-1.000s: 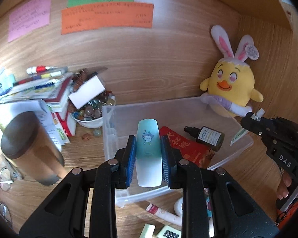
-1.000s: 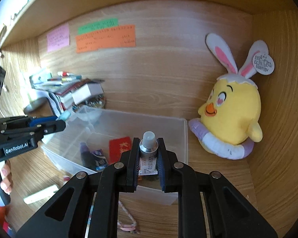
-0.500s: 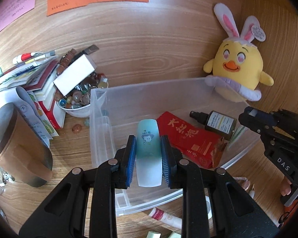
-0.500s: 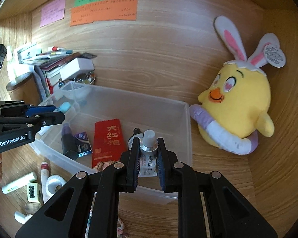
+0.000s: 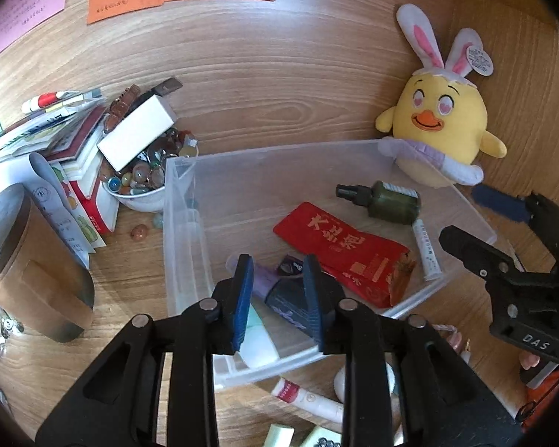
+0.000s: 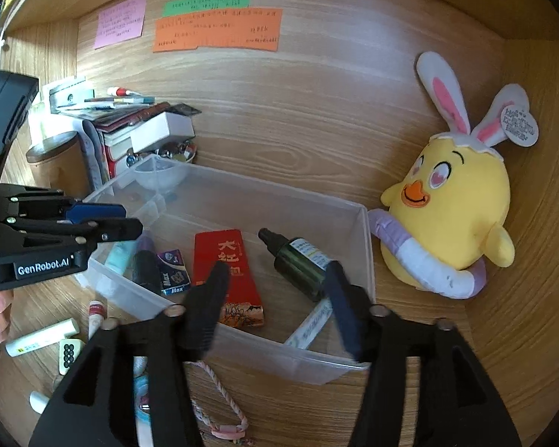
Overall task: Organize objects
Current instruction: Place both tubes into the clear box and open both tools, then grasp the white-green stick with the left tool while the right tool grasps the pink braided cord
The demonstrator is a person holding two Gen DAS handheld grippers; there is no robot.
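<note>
The clear plastic bin (image 6: pixel 365 246) at frame centre holds a red packet (image 6: pixel 225 272), a dark green spray bottle (image 6: pixel 298 262), a small white tube (image 5: pixel 426 249) and a mint-green tube (image 6: pixel 119 255). Both the left hand-held gripper (image 5: pixel 277 294) and the right hand-held gripper (image 6: pixel 279 301) are spread with nothing between the fingers. Only the right wrist view shows the pink cord (image 6: pixel 220 402) on the bench (image 6: pixel 484 354); only the left shows the bowl of beads (image 5: pixel 145 186).

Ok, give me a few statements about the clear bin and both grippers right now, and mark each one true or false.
1. The right gripper is open and holds nothing. True.
2. The red packet lies on the desk outside the clear bin. False: it lies inside the bin.
3. The dark green spray bottle lies on its side in the bin. True.
4. The yellow chick plush sits inside the bin. False: it sits outside, at the bin's far right corner.
5. The left gripper is open. True.
</note>
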